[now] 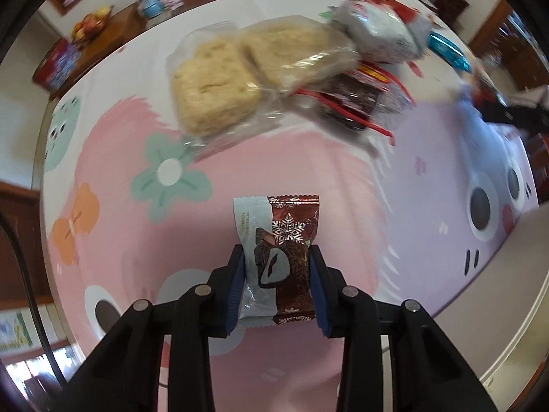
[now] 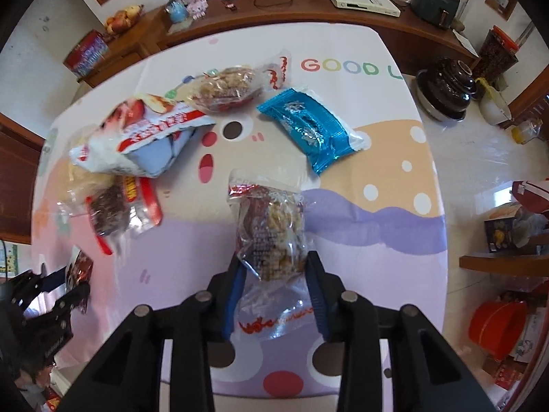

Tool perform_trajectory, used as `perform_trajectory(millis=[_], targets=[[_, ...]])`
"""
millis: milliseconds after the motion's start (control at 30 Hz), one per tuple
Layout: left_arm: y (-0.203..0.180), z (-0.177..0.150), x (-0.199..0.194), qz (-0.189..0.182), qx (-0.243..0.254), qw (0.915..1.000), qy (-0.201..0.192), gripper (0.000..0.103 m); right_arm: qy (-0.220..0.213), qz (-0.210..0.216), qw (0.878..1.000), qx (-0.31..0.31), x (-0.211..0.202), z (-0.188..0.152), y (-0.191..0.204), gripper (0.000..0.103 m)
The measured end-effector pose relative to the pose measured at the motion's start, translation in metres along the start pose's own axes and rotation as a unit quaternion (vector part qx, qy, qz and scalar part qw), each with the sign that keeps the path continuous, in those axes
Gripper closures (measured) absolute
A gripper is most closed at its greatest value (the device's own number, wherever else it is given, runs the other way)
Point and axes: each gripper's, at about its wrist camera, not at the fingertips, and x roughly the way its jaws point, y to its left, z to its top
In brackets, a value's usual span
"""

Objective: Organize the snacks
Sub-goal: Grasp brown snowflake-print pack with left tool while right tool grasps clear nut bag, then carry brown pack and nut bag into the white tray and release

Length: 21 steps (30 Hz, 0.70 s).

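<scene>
On the left, the left gripper (image 1: 277, 283) pinches a brown snowflake chocolate packet (image 1: 279, 257) between its blue pads, above the pink part of the cartoon tablecloth (image 1: 113, 144). Far from it lies the pile: two pale rice cakes (image 1: 240, 75) and a white-red bag (image 1: 381, 31). On the right, the right gripper (image 2: 274, 292) closes on a clear nut-cluster packet (image 2: 271, 233); the blue foil packet (image 2: 308, 127) lies beyond. The thin clear wrapper is slippery, so this packet could slide out when lifted.
</scene>
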Motion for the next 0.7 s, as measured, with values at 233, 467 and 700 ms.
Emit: perform_trajectory(millis=[233, 467, 700], targets=[[0.018, 0.007, -0.034, 0.029, -0.063, 0.9971, -0.033, 0.07, -0.039, 0.052, 0.998, -0.012, -0.031, -0.016, 0.001, 0.068], [0.001, 0.021, -0.061, 0.039, -0.11, 0.9901, -0.078, 0.07, -0.068, 0.08, 0.994, -0.022, -0.059, -0.028, -0.005, 0.068], [0.002, 0.025, -0.077, 0.037, -0.136, 0.9824, -0.122, 0.07, -0.083, 0.085, 0.992, -0.033, -0.078, -0.037, -0.004, 0.068]])
